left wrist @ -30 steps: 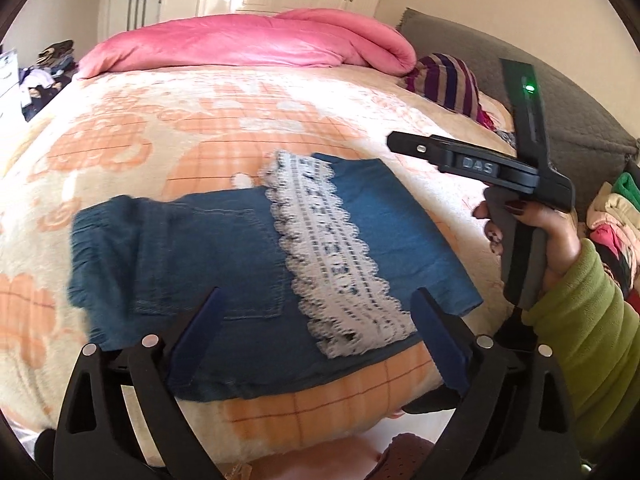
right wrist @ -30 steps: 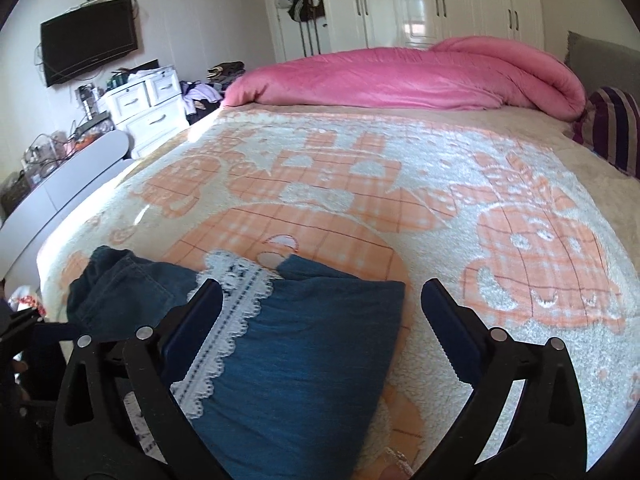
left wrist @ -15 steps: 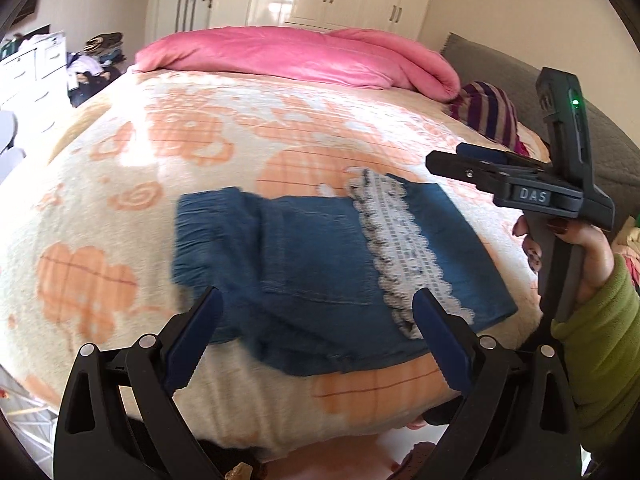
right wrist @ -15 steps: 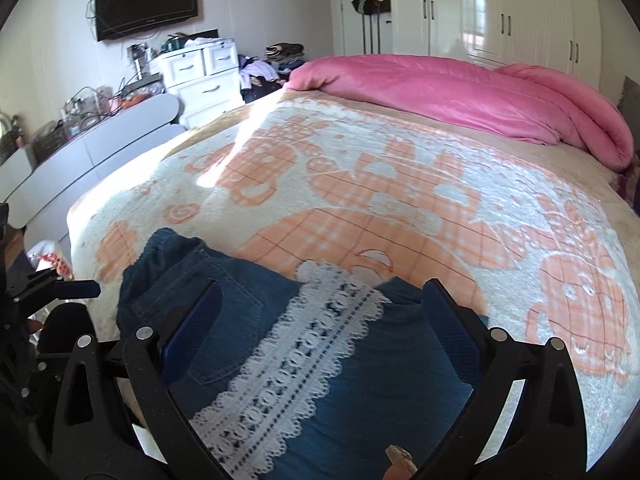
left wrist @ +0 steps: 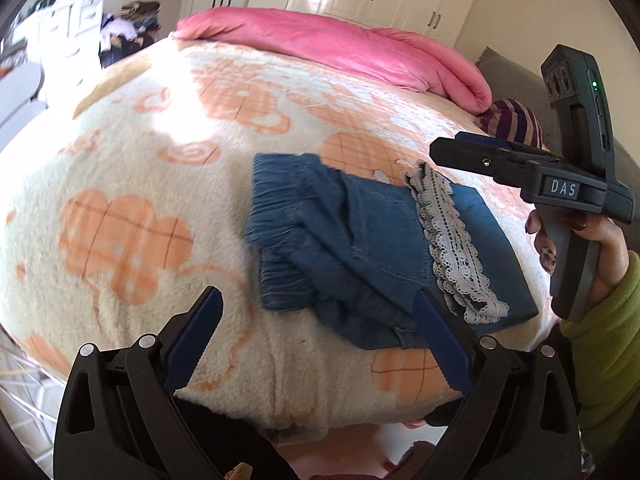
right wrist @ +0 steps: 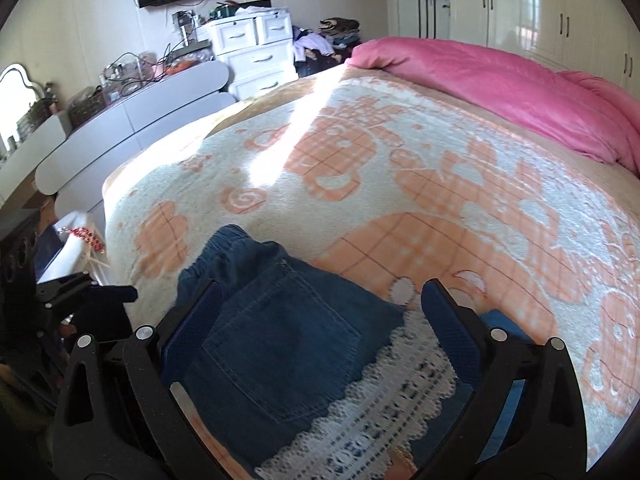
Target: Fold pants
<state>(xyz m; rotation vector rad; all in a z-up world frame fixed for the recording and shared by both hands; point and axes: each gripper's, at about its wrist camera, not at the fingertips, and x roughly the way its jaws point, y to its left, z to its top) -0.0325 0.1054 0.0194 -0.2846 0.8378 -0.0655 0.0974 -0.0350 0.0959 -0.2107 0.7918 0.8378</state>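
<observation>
Pants (left wrist: pixel 360 248): one folded pair, blue denim with a stitched pocket and one white lace band (left wrist: pixel 452 248), lying on the bed's fuzzy cream-and-orange blanket (left wrist: pixel 132 184) near its edge. Both grippers, left (left wrist: pixel 316 340) and right (right wrist: pixel 320 328), hover with fingers spread, empty.

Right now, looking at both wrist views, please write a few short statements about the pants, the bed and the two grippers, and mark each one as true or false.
1. The pants lie on the blanket near the edge of the bed. True.
2. The left gripper is shut on the pants. False: it is open and holds nothing.
3. A band of white lace crosses the pants. True.
4. The right gripper pinches the lace. False: it is open above the pants, holding nothing.
5. The pink duvet covers the pants. False: it lies bunched at the far side of the bed, apart from them.
</observation>
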